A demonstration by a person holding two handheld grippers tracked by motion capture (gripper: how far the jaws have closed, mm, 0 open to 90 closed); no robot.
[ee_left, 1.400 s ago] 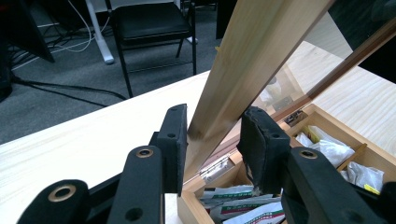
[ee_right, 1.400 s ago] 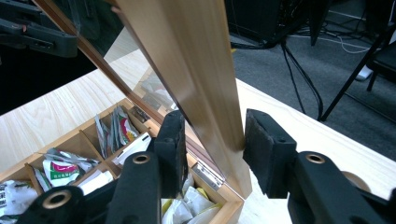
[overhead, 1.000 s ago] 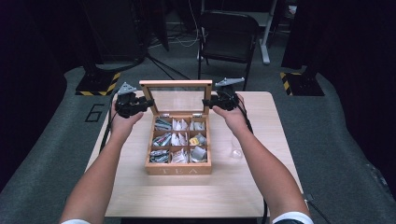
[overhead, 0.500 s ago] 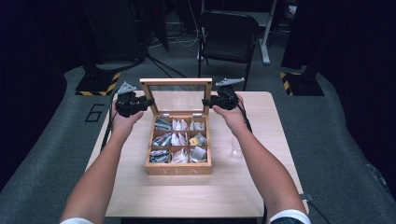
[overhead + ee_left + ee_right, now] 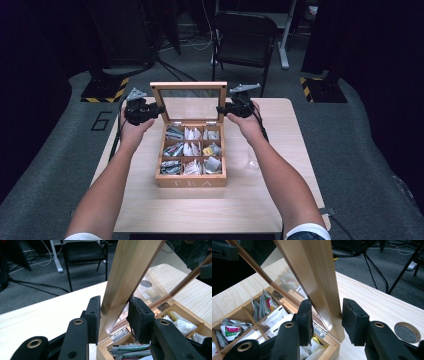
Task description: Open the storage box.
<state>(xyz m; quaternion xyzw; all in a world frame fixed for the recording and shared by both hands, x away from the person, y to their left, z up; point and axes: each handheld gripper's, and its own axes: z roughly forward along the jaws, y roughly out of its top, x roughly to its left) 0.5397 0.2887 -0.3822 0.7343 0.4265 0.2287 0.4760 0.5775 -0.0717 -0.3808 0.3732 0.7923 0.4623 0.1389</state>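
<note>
**Both grippers on the tea box lid, one per side**

The table (image 5: pixel 260 200) is light wood. The box (image 5: pixel 190 182) sits about mid-table, with "TEA" on the front wall facing the person. That puts the hinged side at the back, so the lid (image 5: pixel 188 88) swings up and away from them. Right now the lid stands close to upright at the back edge of the box, and you can see the table through its glass.

The left gripper (image 5: pixel 161 108) is pinching the lid's left frame rail. In the left gripper view the pads sit on either side of the wood strip. The right gripper (image 5: pixel 220 108) does the same on the right rail, pads pressed to both faces. My guess is that gripping both rails at matching height keeps the lid from twisting on its hinge (image 5: pixel 121 331), and holding wood keeps the pads off the glass.

The tea bags (image 5: pixel 190 150) sit sorted in the nine compartments, untouched and well below the jaws. I'd say the lid is just being steadied or swung, either fully open or back down. I can't tell which.
</note>
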